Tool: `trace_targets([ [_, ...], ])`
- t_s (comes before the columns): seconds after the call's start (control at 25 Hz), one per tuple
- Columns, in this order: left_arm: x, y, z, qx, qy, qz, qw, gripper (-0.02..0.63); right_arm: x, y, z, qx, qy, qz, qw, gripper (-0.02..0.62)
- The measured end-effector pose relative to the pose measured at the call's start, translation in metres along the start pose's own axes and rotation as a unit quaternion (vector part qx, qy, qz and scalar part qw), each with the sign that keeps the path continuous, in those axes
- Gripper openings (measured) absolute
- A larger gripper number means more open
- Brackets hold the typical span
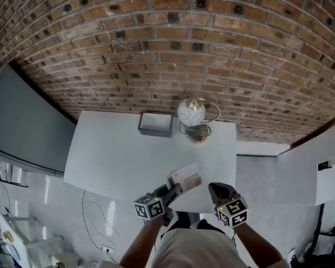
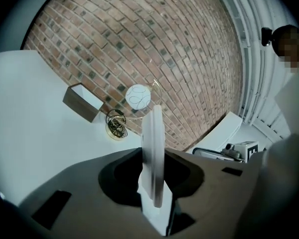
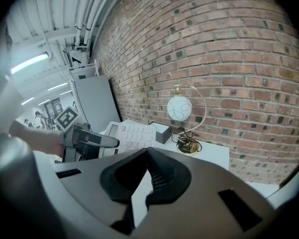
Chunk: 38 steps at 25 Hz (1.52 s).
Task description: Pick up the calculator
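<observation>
Gripping the calculator (image 2: 153,153) by one end, the left gripper (image 1: 172,191) has its jaws clamped flat against the two broad faces, so the left gripper view sees the calculator edge-on as a thin pale slab standing up between the pads. From the head view it appears raised off the white table (image 1: 111,155), hanging over the table's near edge, close to the person's body. The right gripper (image 3: 146,150) hovers just beside it with its jaws pressed together at the tips and nothing between them. The main risk, as a judgement, is that most of the calculator's length sticks out beyond the pads; its smooth plastic faces could let it pivot or slide in the clamp if the hand tips or jerks. Because it sits near the table edge, a slip might send it past the table to the floor and not back onto the surface. A second risk is the empty right gripper, near enough that a careless swing could knock the free end and lever it loose. Squeezing harder could press the keys, which the right gripper view shows facing that side. The globe lamp (image 1: 191,112) and the grey box (image 1: 155,124) stand at the far edge by the brick wall, well apart, and seem out of danger.
</observation>
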<state>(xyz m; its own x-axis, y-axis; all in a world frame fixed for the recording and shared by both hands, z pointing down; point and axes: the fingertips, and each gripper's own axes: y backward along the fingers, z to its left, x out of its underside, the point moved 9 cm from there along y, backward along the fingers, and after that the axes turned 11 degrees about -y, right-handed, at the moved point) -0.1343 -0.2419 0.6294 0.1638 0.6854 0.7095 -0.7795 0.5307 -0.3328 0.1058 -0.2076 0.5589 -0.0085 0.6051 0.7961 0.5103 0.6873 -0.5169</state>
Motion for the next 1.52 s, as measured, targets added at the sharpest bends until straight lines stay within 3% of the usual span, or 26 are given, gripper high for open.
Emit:
trace_targets([
  [0.52,0.045,0.077,-0.115,-0.074,-0.015,-0.116,0.9904,0.112,0.027,0.119,0.003,-0.028,-0.024,-0.035,0.999,0.011],
  [0.84,0.071,0.12,-0.166,-0.112,-0.039,-0.15,0.9816,0.112,0.042,0.167,0.017,-0.063,0.033,-0.07,0.995,0.011],
  [1.08,0.085,0.153,-0.182,-0.136,-0.056,-0.17,0.9743,0.112,0.046,0.186,0.027,-0.073,0.039,-0.086,0.993,0.011],
  [1.52,0.081,0.2,-0.179,-0.117,-0.042,-0.205,0.9709,0.11,0.046,0.192,0.066,-0.071,0.039,-0.117,0.99,0.011],
])
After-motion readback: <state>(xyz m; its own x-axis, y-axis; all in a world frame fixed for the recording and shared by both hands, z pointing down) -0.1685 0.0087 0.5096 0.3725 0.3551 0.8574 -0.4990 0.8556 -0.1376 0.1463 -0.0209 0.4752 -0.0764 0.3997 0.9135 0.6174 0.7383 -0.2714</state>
